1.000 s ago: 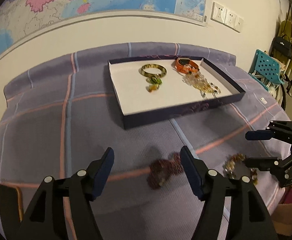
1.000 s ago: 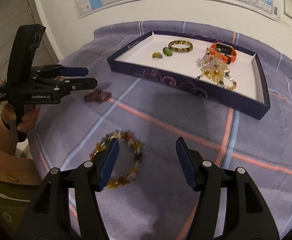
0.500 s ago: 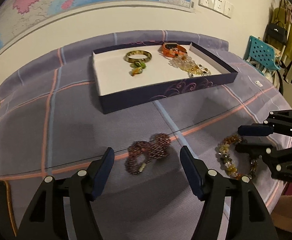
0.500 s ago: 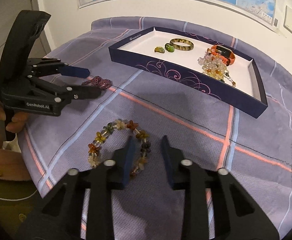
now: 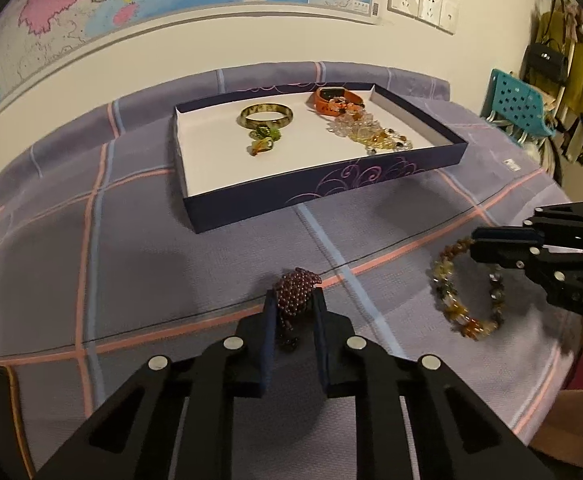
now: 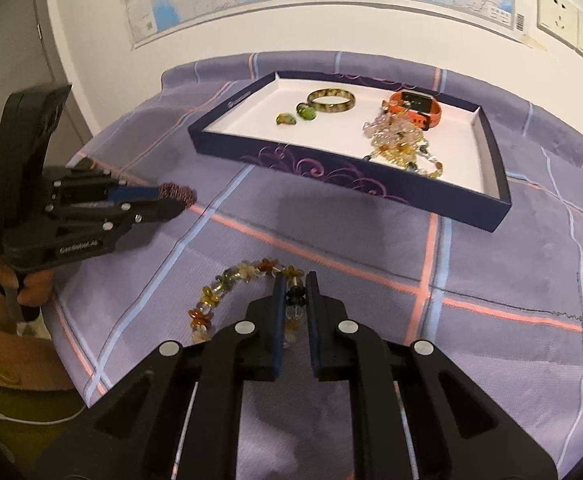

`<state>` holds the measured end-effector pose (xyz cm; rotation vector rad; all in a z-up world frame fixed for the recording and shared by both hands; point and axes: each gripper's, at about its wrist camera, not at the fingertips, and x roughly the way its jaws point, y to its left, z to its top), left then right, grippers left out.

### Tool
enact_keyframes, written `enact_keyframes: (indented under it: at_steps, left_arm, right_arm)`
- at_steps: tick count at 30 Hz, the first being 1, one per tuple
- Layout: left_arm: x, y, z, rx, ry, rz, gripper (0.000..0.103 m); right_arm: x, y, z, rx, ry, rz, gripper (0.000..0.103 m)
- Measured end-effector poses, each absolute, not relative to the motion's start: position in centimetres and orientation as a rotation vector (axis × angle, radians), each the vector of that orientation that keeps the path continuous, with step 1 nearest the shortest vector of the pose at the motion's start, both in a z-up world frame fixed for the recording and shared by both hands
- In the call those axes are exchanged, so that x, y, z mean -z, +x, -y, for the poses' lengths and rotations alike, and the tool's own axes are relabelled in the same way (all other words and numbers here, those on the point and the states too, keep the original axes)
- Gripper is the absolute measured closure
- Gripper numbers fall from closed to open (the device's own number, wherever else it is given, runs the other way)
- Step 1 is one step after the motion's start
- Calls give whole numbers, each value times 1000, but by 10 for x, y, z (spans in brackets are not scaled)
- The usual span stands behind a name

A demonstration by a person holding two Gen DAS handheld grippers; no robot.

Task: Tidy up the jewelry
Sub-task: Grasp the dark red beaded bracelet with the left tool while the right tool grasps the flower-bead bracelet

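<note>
Purple plaid cloth covers the tabletop (image 5: 139,248); left hand-held gripper (image 5: 294,308) is closing on the bunched garnet-red beaded bracelet (image 5: 295,286); right hand-held gripper (image 6: 292,294) has pinched the amber chip-bead bracelet (image 6: 227,280); lift both straight, clearing the navy tray's (image 5: 251,206) wall.

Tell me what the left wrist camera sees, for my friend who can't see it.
The left tool is closing on a dark red beaded bracelet on a purple checked cloth. Behind sits a navy tray with jewelry; at right, the right tool pinches an amber bracelet.
</note>
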<state>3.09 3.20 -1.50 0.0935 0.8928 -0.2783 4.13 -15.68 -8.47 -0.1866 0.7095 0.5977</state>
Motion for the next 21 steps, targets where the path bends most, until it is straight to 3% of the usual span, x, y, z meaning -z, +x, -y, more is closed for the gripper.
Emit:
enact_keyframes:
  at_steps: [12, 14, 16, 20, 21]
  left_arm:
    - [9, 32, -28, 301, 67, -885, 88]
    - [10, 33, -27, 304, 63, -889, 88]
    - [11, 34, -26, 305, 61, -895, 88]
    - [13, 35, -27, 306, 58, -904, 88]
    - [13, 35, -27, 305, 56, -906, 88]
  right_arm:
    - [82, 52, 163, -586, -163, -717, 94]
    - [87, 56, 164, -588, -154, -747, 89]
    - [91, 57, 166, -580, -149, -753, 68]
    - [94, 52, 159, -568, -214, -733, 74]
    - [94, 50, 156, -556, -242, -724, 86]
